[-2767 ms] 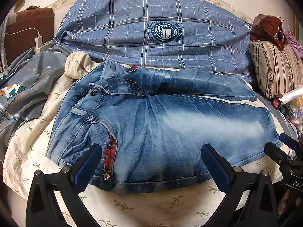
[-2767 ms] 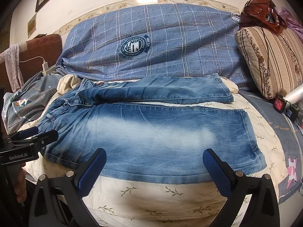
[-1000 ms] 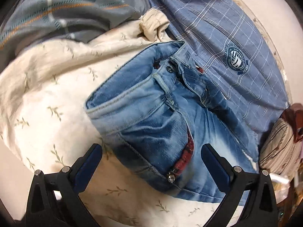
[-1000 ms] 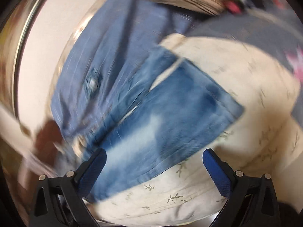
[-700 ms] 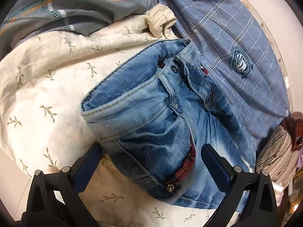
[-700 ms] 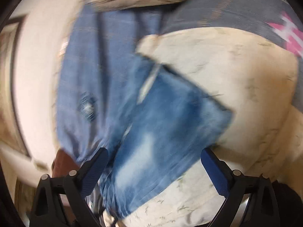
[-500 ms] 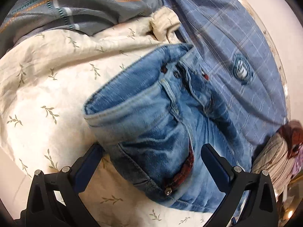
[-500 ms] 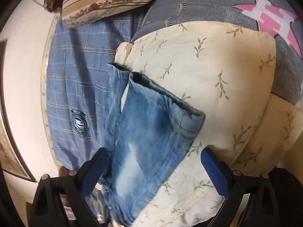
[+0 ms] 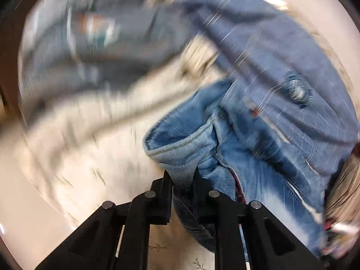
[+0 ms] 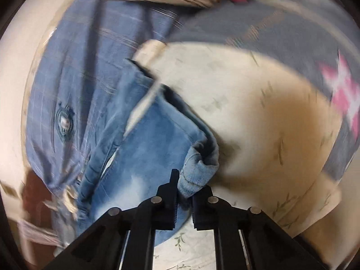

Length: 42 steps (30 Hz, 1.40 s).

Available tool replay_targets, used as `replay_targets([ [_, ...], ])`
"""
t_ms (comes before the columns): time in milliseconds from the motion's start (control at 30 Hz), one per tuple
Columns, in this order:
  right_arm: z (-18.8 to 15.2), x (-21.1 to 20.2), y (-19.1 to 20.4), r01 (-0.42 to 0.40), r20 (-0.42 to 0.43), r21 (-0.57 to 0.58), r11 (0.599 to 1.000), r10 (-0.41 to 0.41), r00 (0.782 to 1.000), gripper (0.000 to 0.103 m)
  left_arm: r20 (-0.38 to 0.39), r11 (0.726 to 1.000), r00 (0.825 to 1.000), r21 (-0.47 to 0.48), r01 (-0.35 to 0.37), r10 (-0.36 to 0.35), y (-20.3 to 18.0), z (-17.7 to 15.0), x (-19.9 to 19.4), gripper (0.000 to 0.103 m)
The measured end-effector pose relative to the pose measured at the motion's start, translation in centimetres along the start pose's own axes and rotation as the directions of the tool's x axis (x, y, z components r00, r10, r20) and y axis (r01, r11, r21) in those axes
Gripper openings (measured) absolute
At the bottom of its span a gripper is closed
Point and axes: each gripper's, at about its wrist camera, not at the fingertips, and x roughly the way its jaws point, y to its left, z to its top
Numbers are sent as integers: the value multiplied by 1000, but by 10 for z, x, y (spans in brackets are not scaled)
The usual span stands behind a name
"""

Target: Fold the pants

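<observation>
My left tool (image 9: 182, 181) has just closed and is clamped on the waistband corner of the jeans (image 9: 247, 164). My right tool (image 10: 184, 187) has just closed on the near hem corner of the leg. The jeans lie across the cream leaf-print bedspread (image 10: 258, 103), with the blue plaid pillow (image 9: 281, 51) at the far side. Both views are smeared, so fold lines are hard to read. To do this lift well, I judge I should raise both corners together, keep the near edge taut between them, and carry it over evenly onto the far leg.
</observation>
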Motion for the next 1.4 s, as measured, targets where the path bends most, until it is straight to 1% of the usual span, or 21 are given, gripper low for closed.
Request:
replay_targets([
  [100,2,-22,27,36,85,-138,990,-25,996,8,116,992,991,99,-75,63,-12,-8,-27,15],
  [167,-1,-21,24,109,103,-189,976,-90,991,8,32,993,995,68,-100,98,0,-14,-13,15],
  [233,0,10,1,138,-49,-134,981,-146,988,10,-153,988,976,39,-147,152,16,-23,23,18],
  [267,0,20,-12,137,-103,-80,987,-145,984,10,-213,988,965,23,-154,156,19,-23,31,27],
  [367,5,19,-29,94,-140,18,995,-91,986,18,-217,985,961,-1,-174,170,22,-14,31,52],
  [400,7,15,-27,121,-135,1,993,-120,984,35,-211,985,964,-21,-169,161,25,-12,28,53],
  [433,8,11,-27,130,-129,-15,991,-131,983,59,-202,988,970,-40,-147,136,27,-10,22,53],
  [467,9,3,-28,121,-100,-18,993,-122,988,65,-190,989,973,-44,-141,131,27,-9,16,53],
  [567,10,-29,-27,115,17,15,993,-116,993,66,-59,983,984,-54,-173,170,23,-3,-21,54],
  [633,17,-49,-22,8,81,35,999,-11,997,66,39,986,985,-19,-168,168,11,3,-45,55],
  [733,21,-49,0,-110,38,-61,992,112,993,73,162,990,979,49,-130,120,-14,7,-65,69],
  [800,17,-32,4,-142,-14,-99,985,141,990,77,180,983,982,158,-92,63,-36,3,-59,80],
  [867,11,9,-8,-70,-149,-59,996,60,987,78,74,963,994,252,-101,85,-49,-1,-24,82],
  [900,7,24,-19,-14,-216,-31,999,7,976,78,-72,953,987,280,-118,143,-49,-5,13,82],
  [967,11,23,-26,-44,-189,1,999,44,981,77,-329,966,925,233,-114,188,-30,-14,64,81],
  [1000,15,16,-24,-51,-181,6,999,51,982,77,-250,972,954,206,-113,164,-27,-9,54,79],
  [1067,25,-2,-16,-73,-145,-19,997,69,987,77,-182,970,969,205,-131,169,-36,7,35,77],
  [1100,29,-10,-13,-79,-121,-43,996,73,990,77,-137,979,985,188,-75,101,-44,20,20,77],
  [1233,61,-15,11,-95,-56,-100,990,90,994,77,61,967,998,250,-47,33,-77,59,-2,88],
  [1300,74,-10,21,-112,-45,-119,987,107,993,77,62,957,998,288,-43,26,-89,78,20,93],
  [1400,106,15,39,-94,-29,-169,981,91,995,77,-83,958,996,287,-12,37,-96,105,84,93],
])
